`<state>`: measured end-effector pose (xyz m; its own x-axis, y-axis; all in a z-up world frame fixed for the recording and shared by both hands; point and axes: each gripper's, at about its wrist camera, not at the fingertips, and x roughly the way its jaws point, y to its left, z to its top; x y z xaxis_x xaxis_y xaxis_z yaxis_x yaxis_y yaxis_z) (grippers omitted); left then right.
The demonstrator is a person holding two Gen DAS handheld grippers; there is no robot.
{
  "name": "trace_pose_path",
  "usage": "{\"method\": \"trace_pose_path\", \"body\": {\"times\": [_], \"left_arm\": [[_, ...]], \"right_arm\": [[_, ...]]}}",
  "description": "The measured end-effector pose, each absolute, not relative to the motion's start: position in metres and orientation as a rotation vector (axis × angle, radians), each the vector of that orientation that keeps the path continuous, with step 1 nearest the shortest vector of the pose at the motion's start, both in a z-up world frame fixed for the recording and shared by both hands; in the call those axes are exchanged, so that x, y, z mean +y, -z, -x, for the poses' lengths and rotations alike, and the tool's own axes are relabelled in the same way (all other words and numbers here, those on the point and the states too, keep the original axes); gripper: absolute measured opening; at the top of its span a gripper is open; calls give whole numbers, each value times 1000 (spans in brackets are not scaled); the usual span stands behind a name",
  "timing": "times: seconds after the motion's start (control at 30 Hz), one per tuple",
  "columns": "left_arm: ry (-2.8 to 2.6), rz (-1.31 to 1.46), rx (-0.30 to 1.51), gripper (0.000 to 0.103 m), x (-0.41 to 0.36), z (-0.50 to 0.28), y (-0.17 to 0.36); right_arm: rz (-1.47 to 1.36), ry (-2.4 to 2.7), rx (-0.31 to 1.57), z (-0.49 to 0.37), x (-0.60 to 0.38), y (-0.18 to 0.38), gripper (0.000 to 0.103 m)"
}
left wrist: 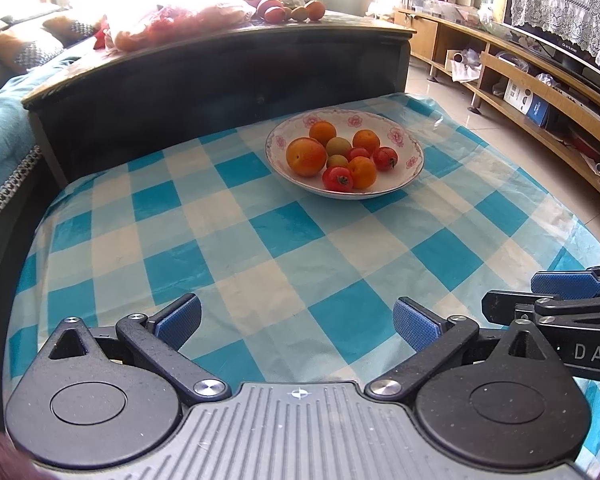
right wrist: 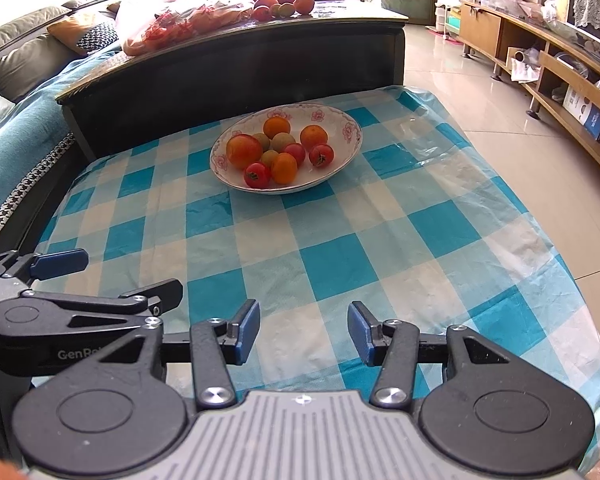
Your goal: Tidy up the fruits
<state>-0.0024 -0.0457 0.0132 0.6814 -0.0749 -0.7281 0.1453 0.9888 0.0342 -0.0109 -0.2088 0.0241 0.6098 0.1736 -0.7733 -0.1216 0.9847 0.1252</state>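
Fruits: orange, red and greenish-yellow round fruits (left wrist: 342, 156) heaped in your white shallow bowl with pink flower rim (left wrist: 414, 148), which sits toward the far side of the bench under a blue-and-white checked plastic cloth (left wrist: 284, 232).

Left gripper (left wrist: 298, 322): low over the near edge of the cloth, blue-padded fingers (left wrist: 178, 320) set wide apart, nothing between them.

Right gripper (right wrist: 302, 330): just beside it, fingers (right wrist: 246, 332) likewise parted and empty.

Between your grippers and the bowl: only bare checked cloth.

Behind the bowl: dark wooden cabinet (right wrist: 236, 64) standing taller than the bench, carrying more loose fruit (right wrist: 284, 4) and a clear plastic bag with red print (right wrist: 172, 20).

Left: teal-covered sofa (right wrist: 24, 120).

Right: long wooden shelf unit (left wrist: 540, 92).
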Motion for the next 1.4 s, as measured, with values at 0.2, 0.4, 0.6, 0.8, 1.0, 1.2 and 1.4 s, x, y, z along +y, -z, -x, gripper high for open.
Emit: {"method": "trace_pose_path", "body": {"times": [0.2, 0.4, 0.6, 0.8, 1.0, 1.2, 1.4], "left_arm": [[123, -91, 813, 103, -45, 4, -13], [120, -95, 809, 103, -45, 7, -15], [124, -72, 817, 100, -43, 7, -16], [126, -54, 822, 98, -43, 8, -17], [102, -57, 835, 102, -43, 6, -19], [97, -65, 824, 102, -44, 8, -19], [79, -92, 800, 103, -47, 10, -20]], "right_arm": [[-64, -170, 900, 14, -209, -24, 51], [-61, -166, 905, 20, -207, -24, 51], [-66, -165, 901, 21, -207, -25, 51], [-67, -169, 895, 21, -207, -26, 51], [-68, -168, 891, 21, -207, -27, 51], [-75, -171, 883, 21, -208, -29, 51], [-74, -170, 884, 21, -208, -29, 51]]}}
